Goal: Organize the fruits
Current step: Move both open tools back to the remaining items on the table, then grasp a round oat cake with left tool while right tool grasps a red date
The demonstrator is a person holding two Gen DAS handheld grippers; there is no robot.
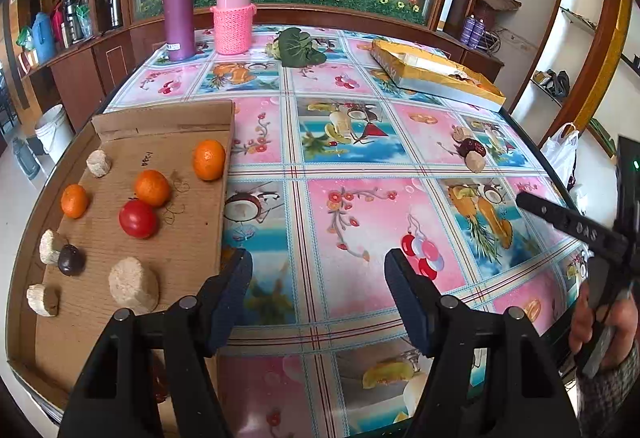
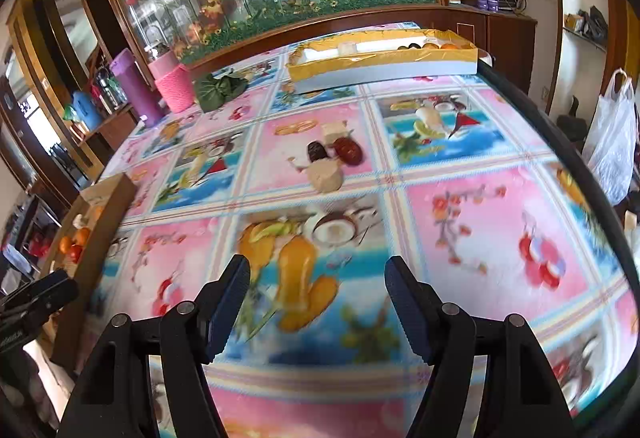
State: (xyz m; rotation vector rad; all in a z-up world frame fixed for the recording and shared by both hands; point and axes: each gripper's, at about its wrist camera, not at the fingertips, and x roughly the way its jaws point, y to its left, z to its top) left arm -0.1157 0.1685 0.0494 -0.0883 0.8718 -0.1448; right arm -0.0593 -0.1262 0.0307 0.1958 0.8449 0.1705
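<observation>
both grippers hover empty over the table [image 1: 360,166]
left gripper [image 1: 318,278] and right gripper [image 2: 317,278] fingers spread wide; oranges [image 1: 208,159] lie in the cardboard tray [image 1: 192,222] at the left edge.

White embossed letters reading roughly "DAS" stand on the black bar of the other gripper [image 1: 576,224] at the right edge. The handwriting on the cardboard tray [image 1: 188,206] and the purple bottle's [image 1: 178,8] label are illegible.
</observation>
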